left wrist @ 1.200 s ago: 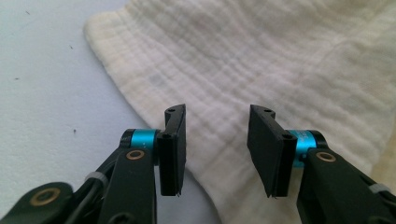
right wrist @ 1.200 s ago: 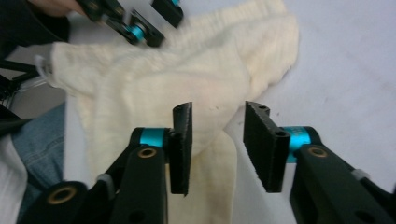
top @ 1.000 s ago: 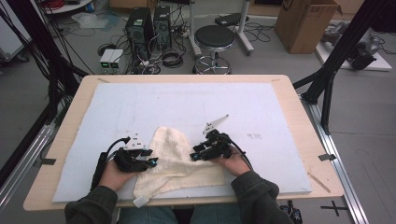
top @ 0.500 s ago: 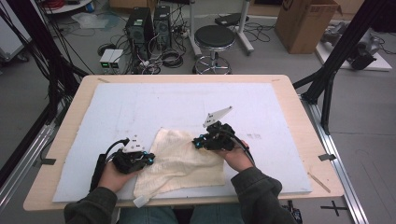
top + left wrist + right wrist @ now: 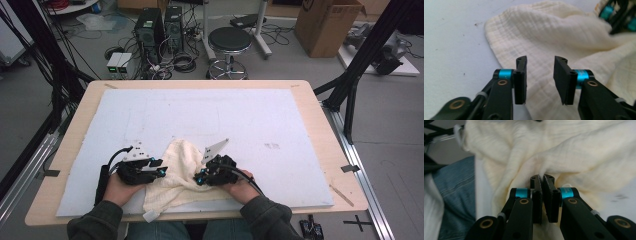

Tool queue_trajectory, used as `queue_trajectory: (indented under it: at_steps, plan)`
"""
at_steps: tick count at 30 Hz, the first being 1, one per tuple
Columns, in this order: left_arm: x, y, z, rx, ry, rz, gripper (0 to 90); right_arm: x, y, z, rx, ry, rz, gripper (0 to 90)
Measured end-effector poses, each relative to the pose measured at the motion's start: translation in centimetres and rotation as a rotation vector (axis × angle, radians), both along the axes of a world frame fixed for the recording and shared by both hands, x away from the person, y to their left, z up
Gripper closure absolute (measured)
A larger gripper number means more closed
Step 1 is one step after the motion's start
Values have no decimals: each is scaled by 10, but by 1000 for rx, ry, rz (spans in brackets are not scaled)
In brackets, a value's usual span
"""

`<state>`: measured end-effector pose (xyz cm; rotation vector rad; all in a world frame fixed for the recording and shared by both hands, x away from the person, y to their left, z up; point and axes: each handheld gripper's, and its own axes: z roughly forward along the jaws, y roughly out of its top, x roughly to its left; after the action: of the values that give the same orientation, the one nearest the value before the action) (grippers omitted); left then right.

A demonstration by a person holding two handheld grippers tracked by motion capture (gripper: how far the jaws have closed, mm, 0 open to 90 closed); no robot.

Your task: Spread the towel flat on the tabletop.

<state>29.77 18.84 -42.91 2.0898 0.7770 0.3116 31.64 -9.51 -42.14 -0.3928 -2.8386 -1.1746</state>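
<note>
On the near bench (image 5: 300, 125), the right tongs (image 5: 543, 178) pinch the cream cloth (image 5: 180, 165); the left tongs (image 5: 540, 65), just opened, stand spread above it.

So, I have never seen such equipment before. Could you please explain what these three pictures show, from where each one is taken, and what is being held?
A person sits at a table covered by a pale sheet and holds a hand tool with two black jaws in each hand. The high view looks down from above the person. The two other pictures come from small cameras riding on the tools, each looking along its own jaws. A cream cloth lies crumpled near the person. The left gripper has just been opening: its jaws stand apart above the cloth, with nothing pinched. The right gripper is closed, pinching a fold of the cloth. Behind the table are a stool and a cardboard box.
</note>
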Motion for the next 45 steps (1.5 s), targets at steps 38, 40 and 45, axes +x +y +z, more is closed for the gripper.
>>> queue_trajectory:
  at_steps: [38,40,45]
  plan:
    - [-22,27,-4,168,-5,42,884,51,-12,-11,-40,139,-97,830]
    - [-21,27,-3,168,-6,44,884,50,-16,-7,-30,126,-112,834]
    - [-18,25,-3,144,-7,48,884,47,-39,15,-12,30,-181,834]
